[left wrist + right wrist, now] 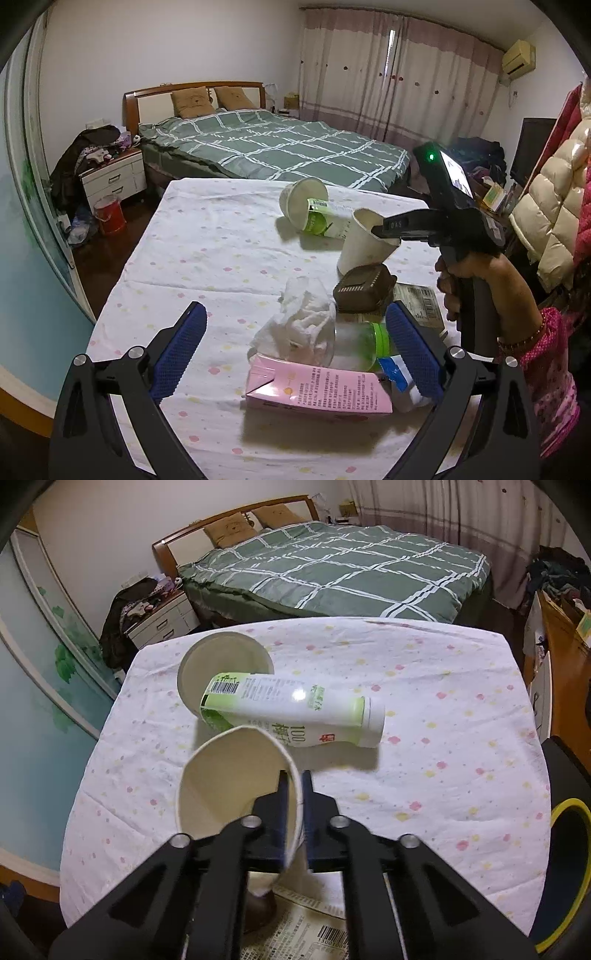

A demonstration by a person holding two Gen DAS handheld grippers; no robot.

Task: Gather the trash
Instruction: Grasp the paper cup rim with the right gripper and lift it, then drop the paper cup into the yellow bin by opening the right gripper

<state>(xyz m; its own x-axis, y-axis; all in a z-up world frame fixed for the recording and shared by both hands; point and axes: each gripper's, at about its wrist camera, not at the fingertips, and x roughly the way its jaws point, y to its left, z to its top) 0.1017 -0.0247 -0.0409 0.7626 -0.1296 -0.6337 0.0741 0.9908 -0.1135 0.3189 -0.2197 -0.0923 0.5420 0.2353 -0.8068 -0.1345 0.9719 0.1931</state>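
Paper cup [236,786] hangs tilted above the surface [443,738], its mouth toward ten o'clock in the right wrist view, the right claw [294,786] clamped on its wall. At twelve o'clock a green-labelled bottle [295,709] lies lengthwise, its base inside a tipped tub [221,657]. The left claw [295,347] stands spread around tissue [299,325].

White paper cup [236,786], tilted, wall pinched above the littered table
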